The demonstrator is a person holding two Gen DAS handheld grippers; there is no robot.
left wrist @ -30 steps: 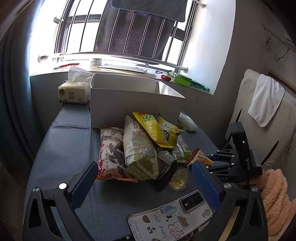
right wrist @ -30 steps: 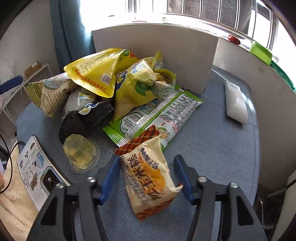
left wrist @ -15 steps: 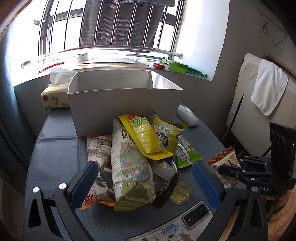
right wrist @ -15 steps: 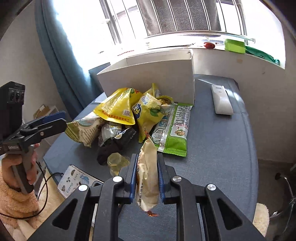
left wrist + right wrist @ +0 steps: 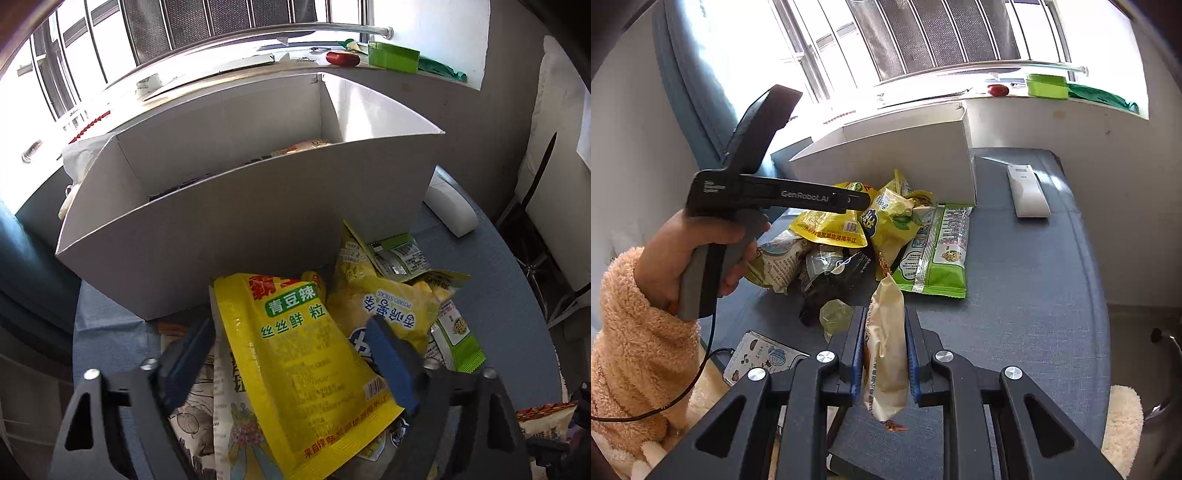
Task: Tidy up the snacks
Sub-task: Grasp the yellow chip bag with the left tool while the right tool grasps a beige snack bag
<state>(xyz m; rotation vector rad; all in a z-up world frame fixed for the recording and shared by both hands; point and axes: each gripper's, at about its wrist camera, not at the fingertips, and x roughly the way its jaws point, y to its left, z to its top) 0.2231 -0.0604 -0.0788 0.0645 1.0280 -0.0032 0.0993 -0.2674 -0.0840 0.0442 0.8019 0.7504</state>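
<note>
A pile of snack bags lies on the blue-grey table in front of an open white box (image 5: 240, 221). My left gripper (image 5: 291, 347) points down over the pile, and its jaws are closing around a yellow bean-snack bag (image 5: 295, 369); the blue pads stand just off the bag's edges. Beside it lies a yellow potato-stick bag (image 5: 391, 306). My right gripper (image 5: 884, 332) is shut on a cream snack pack (image 5: 886, 354), which hangs clear of the table. Some packs lie inside the box, mostly hidden by its wall.
A white remote (image 5: 1027, 192) lies on the table to the right of the box. A green pack (image 5: 938, 251), a clear jelly cup (image 5: 836, 317) and a phone in a cartoon case (image 5: 764, 362) lie near the pile. A hand in a fuzzy sleeve (image 5: 639, 350) holds the left gripper.
My left gripper has swung in over the pile toward the box, and its jaws have narrowed around the yellow bag. My right gripper has shut on the cream pack and lifted it.
</note>
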